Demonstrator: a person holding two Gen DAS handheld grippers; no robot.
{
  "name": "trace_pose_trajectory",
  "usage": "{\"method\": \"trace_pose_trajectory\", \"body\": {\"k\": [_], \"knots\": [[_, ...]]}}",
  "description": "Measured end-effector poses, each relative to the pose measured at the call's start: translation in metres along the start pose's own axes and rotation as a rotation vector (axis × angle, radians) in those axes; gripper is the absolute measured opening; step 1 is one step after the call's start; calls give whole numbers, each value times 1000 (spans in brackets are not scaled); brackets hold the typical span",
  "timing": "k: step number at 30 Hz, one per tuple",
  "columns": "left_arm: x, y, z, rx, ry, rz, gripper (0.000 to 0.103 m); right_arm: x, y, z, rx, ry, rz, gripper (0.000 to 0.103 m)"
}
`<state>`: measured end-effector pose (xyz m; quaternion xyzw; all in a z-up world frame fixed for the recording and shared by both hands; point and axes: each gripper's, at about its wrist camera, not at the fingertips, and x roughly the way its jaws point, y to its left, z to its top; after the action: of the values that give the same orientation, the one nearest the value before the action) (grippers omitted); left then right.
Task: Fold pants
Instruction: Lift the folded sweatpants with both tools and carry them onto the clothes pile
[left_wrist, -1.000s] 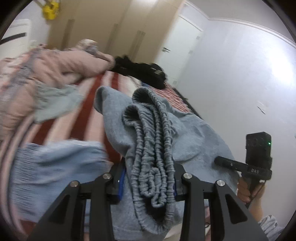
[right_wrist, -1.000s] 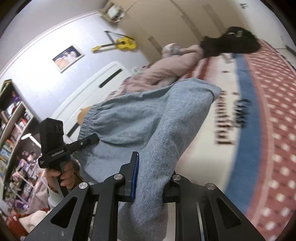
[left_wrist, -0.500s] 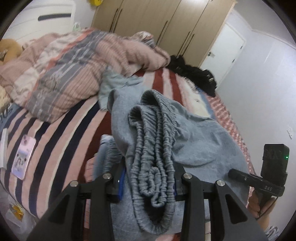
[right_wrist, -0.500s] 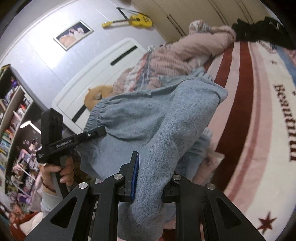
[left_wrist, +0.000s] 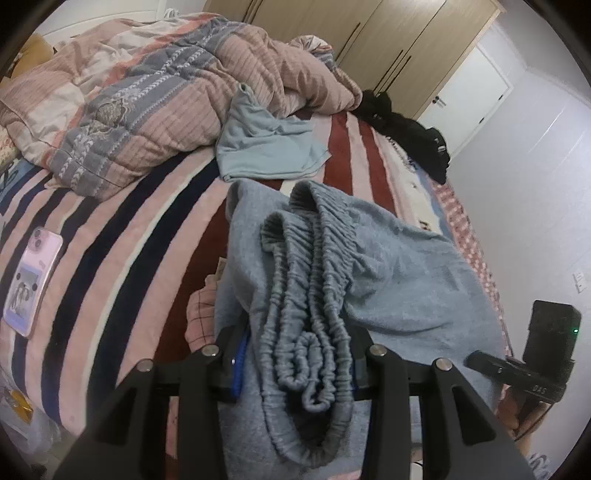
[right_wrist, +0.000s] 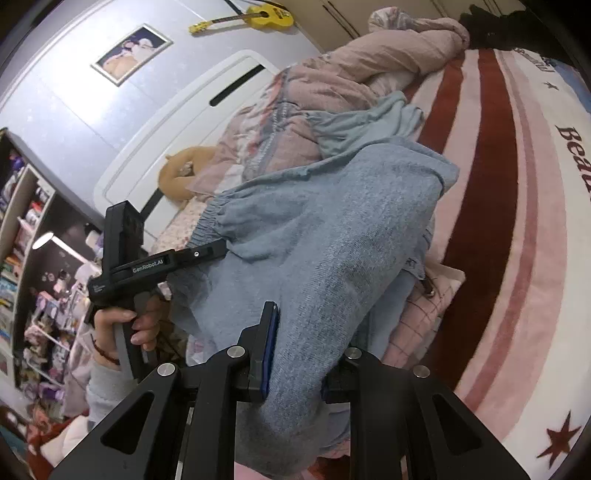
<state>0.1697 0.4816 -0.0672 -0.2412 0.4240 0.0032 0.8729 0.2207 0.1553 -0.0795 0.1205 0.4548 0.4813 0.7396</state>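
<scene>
The grey-blue knit pants (left_wrist: 399, 273) hang between my two grippers above the striped bed (left_wrist: 122, 236). My left gripper (left_wrist: 295, 354) is shut on the bunched elastic waistband (left_wrist: 314, 291). My right gripper (right_wrist: 295, 358) is shut on the other end of the pants (right_wrist: 314, 240), thick fabric filling the jaws. The left gripper also shows in the right wrist view (right_wrist: 207, 253) at the gathered waistband. The right gripper's body shows at the lower right of the left wrist view (left_wrist: 532, 365).
A rumpled pink and grey quilt (left_wrist: 155, 85) lies at the head of the bed. A light blue garment (left_wrist: 266, 147) lies beside it. A phone (left_wrist: 31, 280) lies near the left edge. Black clothing (left_wrist: 406, 133) sits at the far side. A pink checked cloth (right_wrist: 424, 317) lies under the pants.
Both grippers have swung with the pants still held, so the views now look down over the bed. The pants hang lower, closer to the bed.
</scene>
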Motion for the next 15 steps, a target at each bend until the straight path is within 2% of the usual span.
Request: {"method": "trace_pose_trajectory", "body": {"k": [4,6,15], "knots": [[-8,4,-3,0,5,13,36,1,12,2,-20,18,27,13],[-1,8,-6,-3,30,31,37,6,13,-1,-31,34,11,13],[8,16,-16,-32,23,69,56,13,0,-8,-18,55,-27,17]]}}
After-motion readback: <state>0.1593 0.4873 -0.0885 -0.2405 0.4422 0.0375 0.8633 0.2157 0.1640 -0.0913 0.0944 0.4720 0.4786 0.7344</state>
